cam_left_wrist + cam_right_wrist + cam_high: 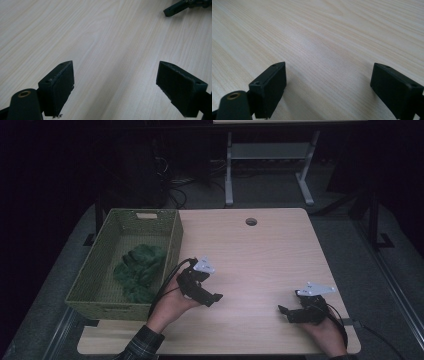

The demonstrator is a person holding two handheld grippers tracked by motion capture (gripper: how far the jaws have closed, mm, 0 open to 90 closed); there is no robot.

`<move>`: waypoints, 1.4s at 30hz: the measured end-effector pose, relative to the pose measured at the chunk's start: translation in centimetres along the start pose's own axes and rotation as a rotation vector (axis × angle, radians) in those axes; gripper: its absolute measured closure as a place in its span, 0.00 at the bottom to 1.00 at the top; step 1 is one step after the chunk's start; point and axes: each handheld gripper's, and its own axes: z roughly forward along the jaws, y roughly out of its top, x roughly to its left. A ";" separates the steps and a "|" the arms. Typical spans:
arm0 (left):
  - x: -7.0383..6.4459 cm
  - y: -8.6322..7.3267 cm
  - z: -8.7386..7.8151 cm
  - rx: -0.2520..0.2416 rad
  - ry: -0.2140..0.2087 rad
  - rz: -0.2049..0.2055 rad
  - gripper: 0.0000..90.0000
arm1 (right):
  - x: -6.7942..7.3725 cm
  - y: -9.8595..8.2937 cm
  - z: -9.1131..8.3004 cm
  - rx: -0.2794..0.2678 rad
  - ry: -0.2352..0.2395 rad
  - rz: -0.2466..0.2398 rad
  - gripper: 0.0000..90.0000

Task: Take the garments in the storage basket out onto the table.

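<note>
A person seated at a light wooden table (260, 255) holds a black two-jaw gripper in each hand, both hovering low over bare wood. The left gripper (212, 298), seen from the high view, sits just right of a green woven basket (97, 270) that occupies the table's left side; its jaws are spread wide with nothing between them, as the left gripper view (115, 85) confirms, and they point across the table toward the other hand. The right gripper (284, 312) rests near the table's front right corner, well apart from the basket, its jaws likewise spread and empty in the right gripper view (328, 87). One tip of it shows at the upper right of the left gripper view.

Inside the basket lies a crumpled dark green cloth (139, 272), bunched toward the middle and right of the basket's floor, near the wall closest to the left gripper. The rest of the basket's floor is bare weave. A cut-out handle (145, 215) shows in the basket's far wall. A round cable hole (251, 222) marks the table's far edge. A plaid sleeve (142, 346) covers the left forearm.
</note>
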 end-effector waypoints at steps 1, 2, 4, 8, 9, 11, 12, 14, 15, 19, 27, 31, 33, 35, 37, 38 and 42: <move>0.1 0.1 -0.1 -0.005 0.001 0.001 0.16 | 0.0 0.0 0.0 0.000 0.000 0.000 0.14; 0.2 0.2 -0.3 -0.003 0.001 0.000 0.16 | 0.0 0.0 0.0 0.000 0.001 0.000 0.14; 0.3 0.4 -0.4 -0.002 0.002 0.001 0.16 | 0.0 0.0 0.0 0.000 0.001 0.000 0.14; 0.5 0.7 -0.9 -0.001 0.003 -0.002 0.16 | 0.0 0.0 0.0 0.001 0.001 -0.001 0.14; 0.5 0.7 -0.9 -0.001 0.003 -0.002 0.16 | 0.0 0.0 0.0 0.001 0.001 -0.001 0.14; 0.7 0.9 -1.1 -0.002 0.003 0.002 0.16 | 0.0 0.0 0.0 0.000 0.001 -0.002 0.14; 0.9 1.0 -1.3 -0.003 -0.002 -0.004 0.16 | 0.0 0.0 0.0 0.000 0.001 -0.002 0.14; 1.0 1.1 -1.4 -0.003 -0.004 -0.006 0.16 | 0.0 0.0 0.0 0.000 0.001 -0.001 0.14; 1.2 1.1 -1.5 0.000 -0.003 -0.004 0.16 | 0.0 0.0 0.0 0.000 0.001 -0.001 0.14; 1.7 1.4 -2.0 -0.001 -0.002 -0.005 0.16 | 0.0 0.0 0.0 0.001 0.001 -0.001 0.14; 2.6 1.8 -2.9 0.011 -0.014 0.001 0.16 | 0.0 0.0 -0.1 0.001 0.002 -0.004 0.14; 3.1 1.7 -3.6 0.008 -0.022 -0.006 0.16 | 0.0 0.0 -0.1 0.001 0.002 -0.004 0.14; 3.2 1.6 -3.8 0.004 -0.022 -0.007 0.16 | 0.0 0.0 -0.1 0.001 0.002 -0.004 0.14; 3.4 1.5 -4.3 -0.007 -0.018 -0.017 0.16 | 0.0 0.0 -0.1 0.001 0.002 -0.005 0.14; 3.7 1.3 -4.8 -0.015 -0.012 -0.023 0.16 | 0.0 0.0 -0.1 0.001 0.003 -0.005 0.14; 3.9 1.2 -5.0 -0.016 -0.012 -0.026 0.17 | 0.0 0.0 -0.1 0.001 0.002 -0.004 0.14; 4.4 0.8 -6.1 -0.034 -0.009 -0.044 0.20 | 0.0 0.0 -0.1 0.001 0.002 -0.004 0.14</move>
